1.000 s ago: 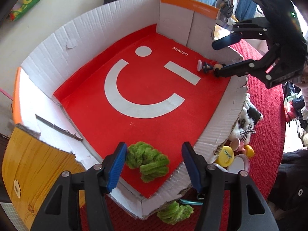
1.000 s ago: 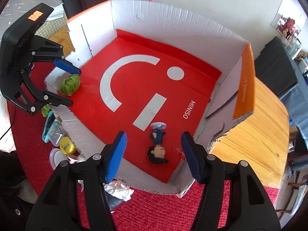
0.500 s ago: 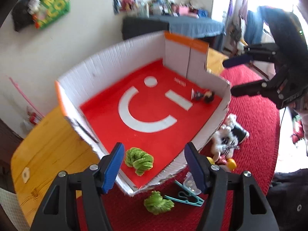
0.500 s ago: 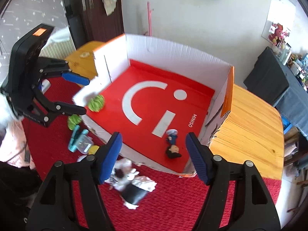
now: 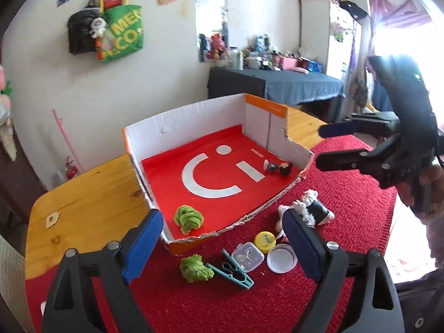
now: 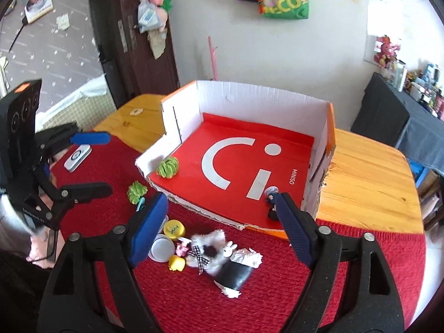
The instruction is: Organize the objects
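The left tool hung wide open and empty above the red-cloth tabletop, over a green knitted bundle, teal clip and clear plastic case. Beyond lay the red-floored cardboard box holding another green bundle and a small dark-haired figurine. The right tool, likewise agape and empty, hovered above a black-and-white plush toy.
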Action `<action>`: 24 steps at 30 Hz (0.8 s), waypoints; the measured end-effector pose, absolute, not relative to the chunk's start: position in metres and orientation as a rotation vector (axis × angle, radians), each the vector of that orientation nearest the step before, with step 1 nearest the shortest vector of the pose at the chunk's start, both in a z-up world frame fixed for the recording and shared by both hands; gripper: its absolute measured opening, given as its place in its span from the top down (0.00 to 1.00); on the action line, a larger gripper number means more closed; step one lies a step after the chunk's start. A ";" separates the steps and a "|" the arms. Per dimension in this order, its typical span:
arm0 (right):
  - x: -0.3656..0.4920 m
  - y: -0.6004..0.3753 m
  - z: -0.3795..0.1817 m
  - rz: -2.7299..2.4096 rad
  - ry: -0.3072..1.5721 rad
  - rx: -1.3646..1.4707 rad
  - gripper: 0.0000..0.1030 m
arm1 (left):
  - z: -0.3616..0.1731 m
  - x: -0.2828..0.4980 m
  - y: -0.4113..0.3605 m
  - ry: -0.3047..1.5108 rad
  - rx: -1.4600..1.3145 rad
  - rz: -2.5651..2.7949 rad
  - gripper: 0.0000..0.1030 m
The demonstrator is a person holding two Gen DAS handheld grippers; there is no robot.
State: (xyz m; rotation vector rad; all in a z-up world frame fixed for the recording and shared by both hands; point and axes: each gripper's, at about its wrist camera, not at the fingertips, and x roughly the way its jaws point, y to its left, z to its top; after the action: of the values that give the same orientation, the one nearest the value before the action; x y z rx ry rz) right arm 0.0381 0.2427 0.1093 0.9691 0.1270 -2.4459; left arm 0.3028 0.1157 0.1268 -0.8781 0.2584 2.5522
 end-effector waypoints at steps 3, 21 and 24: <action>0.049 0.244 0.108 -2.494 0.091 0.925 0.17 | 0.113 0.288 0.117 0.197 -0.862 2.594 0.08; 0.086 0.244 0.043 -2.722 -0.068 0.902 0.06 | 0.056 0.184 0.043 -0.147 -0.852 2.860 0.02; 0.085 0.240 0.029 -2.741 -0.036 0.948 0.06 | 0.048 0.180 0.042 -0.139 -0.905 2.860 0.02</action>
State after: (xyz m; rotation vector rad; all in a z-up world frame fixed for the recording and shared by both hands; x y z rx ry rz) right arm 0.0846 0.2397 0.0291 0.9480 -0.0360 -2.7409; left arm 0.1799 0.0420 0.0480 -0.9046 -0.1390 2.8599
